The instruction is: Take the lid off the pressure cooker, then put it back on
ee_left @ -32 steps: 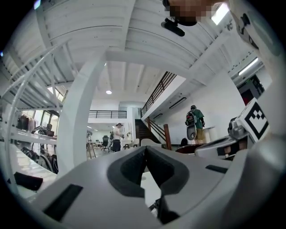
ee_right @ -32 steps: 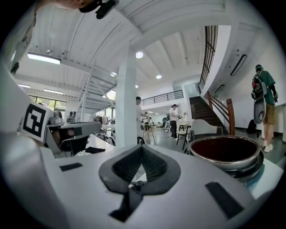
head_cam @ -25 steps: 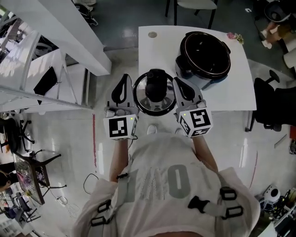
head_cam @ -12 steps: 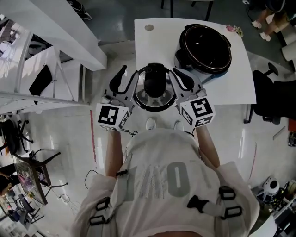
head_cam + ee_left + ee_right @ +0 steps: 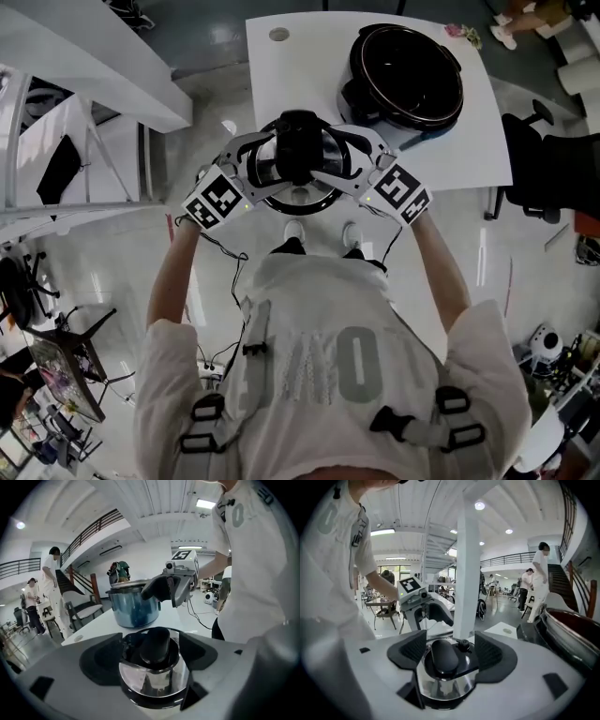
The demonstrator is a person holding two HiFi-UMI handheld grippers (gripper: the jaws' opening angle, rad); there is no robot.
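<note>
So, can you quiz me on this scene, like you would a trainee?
1. True or false: the lid is on the pot.
2. The open pot stands on: A the floor; B the white table; C a chair.
3. What is between the jaws of the left gripper and of the right gripper?
Key: 1 false, the pot is open. 2 B. 3 the lid; both pairs of jaws have just been opening and stand apart, either side of its black handle.

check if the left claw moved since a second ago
Yes: the left claw swung inward past the table's left edge, jaws just opened, the lid between them.
</note>
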